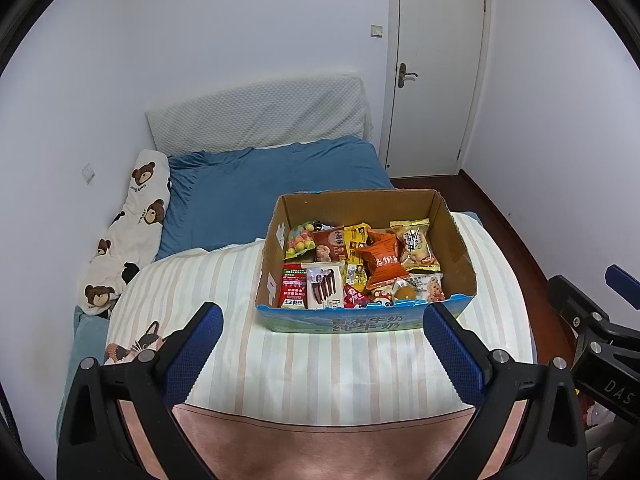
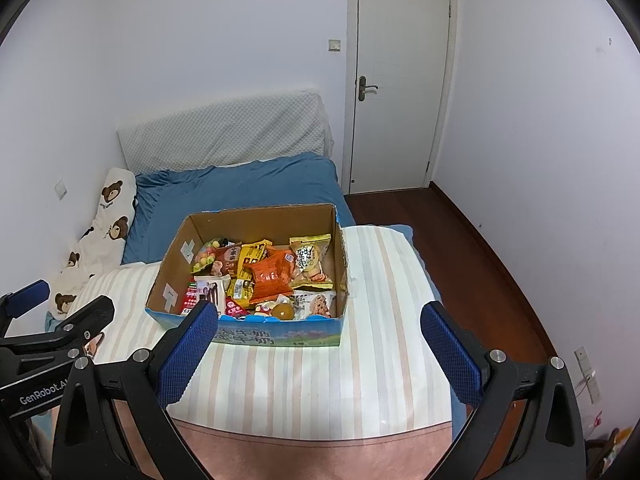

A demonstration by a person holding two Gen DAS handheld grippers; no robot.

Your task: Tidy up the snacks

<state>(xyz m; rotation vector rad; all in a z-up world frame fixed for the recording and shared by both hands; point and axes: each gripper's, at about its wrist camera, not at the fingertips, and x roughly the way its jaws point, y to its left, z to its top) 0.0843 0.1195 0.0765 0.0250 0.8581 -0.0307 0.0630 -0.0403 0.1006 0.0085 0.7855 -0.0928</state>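
Note:
An open cardboard box (image 1: 456,236) (image 2: 170,268) with a blue printed front stands on the striped bedcover (image 1: 320,364) (image 2: 320,376). It holds several snack packets, among them an orange bag (image 1: 380,264) (image 2: 270,274), a yellow biscuit pack (image 1: 416,242) (image 2: 310,258) and a white chocolate-stick pack (image 1: 324,284) (image 2: 210,286). My left gripper (image 1: 323,318) is open and empty, just short of the box front. My right gripper (image 2: 320,316) is open and empty, also before the box front. Each gripper shows at the edge of the other's view.
The bed has a blue sheet (image 1: 272,184) (image 2: 236,192), a bear-print pillow (image 1: 128,232) (image 2: 100,224) at the left wall and a padded headboard (image 1: 260,116). A white door (image 1: 436,64) (image 2: 400,80) and dark wood floor (image 2: 472,264) lie to the right.

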